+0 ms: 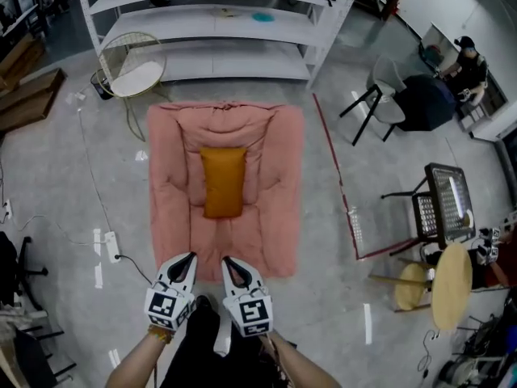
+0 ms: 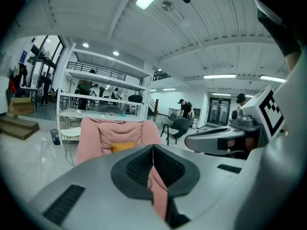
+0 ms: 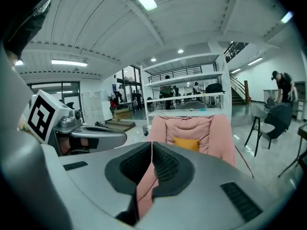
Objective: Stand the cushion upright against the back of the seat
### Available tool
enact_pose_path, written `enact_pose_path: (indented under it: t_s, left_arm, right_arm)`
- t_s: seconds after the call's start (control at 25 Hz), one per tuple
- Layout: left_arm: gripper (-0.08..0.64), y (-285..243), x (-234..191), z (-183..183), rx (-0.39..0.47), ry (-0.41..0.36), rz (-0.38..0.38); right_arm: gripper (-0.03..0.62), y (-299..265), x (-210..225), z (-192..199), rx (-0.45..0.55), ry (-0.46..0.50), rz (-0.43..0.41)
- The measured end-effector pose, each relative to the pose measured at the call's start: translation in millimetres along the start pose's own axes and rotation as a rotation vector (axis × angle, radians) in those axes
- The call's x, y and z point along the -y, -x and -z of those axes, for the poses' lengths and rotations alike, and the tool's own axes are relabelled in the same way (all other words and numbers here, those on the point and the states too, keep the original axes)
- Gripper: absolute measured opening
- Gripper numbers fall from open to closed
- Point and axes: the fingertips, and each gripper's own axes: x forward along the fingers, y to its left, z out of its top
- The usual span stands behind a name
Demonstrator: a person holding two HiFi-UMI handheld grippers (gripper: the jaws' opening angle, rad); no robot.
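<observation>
Jaws of both grippers are pressed together with nothing between them. Left gripper (image 1: 191, 258) and right gripper (image 1: 227, 261) sit side by side at 6 o'clock in the head view, just short of the near edge of the pink padded floor seat (image 1: 275, 184).

The orange cushion (image 1: 223, 181) rests in the middle of the seat, at 12 o'clock from your grippers and well apart from them. Whether it lies flat or already leans on the backrest (image 1: 218, 118) cannot be told.

Judged by its look, the cushion is light and soft, and will likely sag if pinched at a single point. You would do well to spread both jaws and take its two side edges, at 9 and 3 o'clock, close to the top corners, so that it lifts evenly. Its fabric should grip the pads well, and the plush seat beneath will probably yield under pressure.
</observation>
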Motion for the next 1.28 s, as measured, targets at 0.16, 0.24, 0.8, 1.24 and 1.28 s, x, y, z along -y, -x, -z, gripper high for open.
enact_pose_path:
  t_s: [0.16, 0.24, 0.8, 1.24, 1.28]
  left_arm:
    - [0.014, -46, -22, 21, -0.028, 0.047, -0.084]
    - [0.014, -61, -30, 31, -0.027, 0.081, -0.139]
    - [0.014, -184, -108, 147, -0.108, 0.069, -0.152]
    - [0.015, -240, -155, 257, -0.200, 0.069, -0.061]
    - [0.017, -249, -157, 265, -0.208, 0.068, -0.054]
  right_arm:
    - [0.017, -40, 41, 18, -0.017, -0.046, -0.002]
    - [0.017, -56, 55, 31, -0.036, -0.078, -0.025]
    - [0.018, -181, 124, 139, -0.174, -0.039, -0.034]
    - [0.021, -272, 138, 232, -0.218, -0.061, 0.011]
    - [0.036, -279, 142, 240, -0.228, -0.062, 0.002]
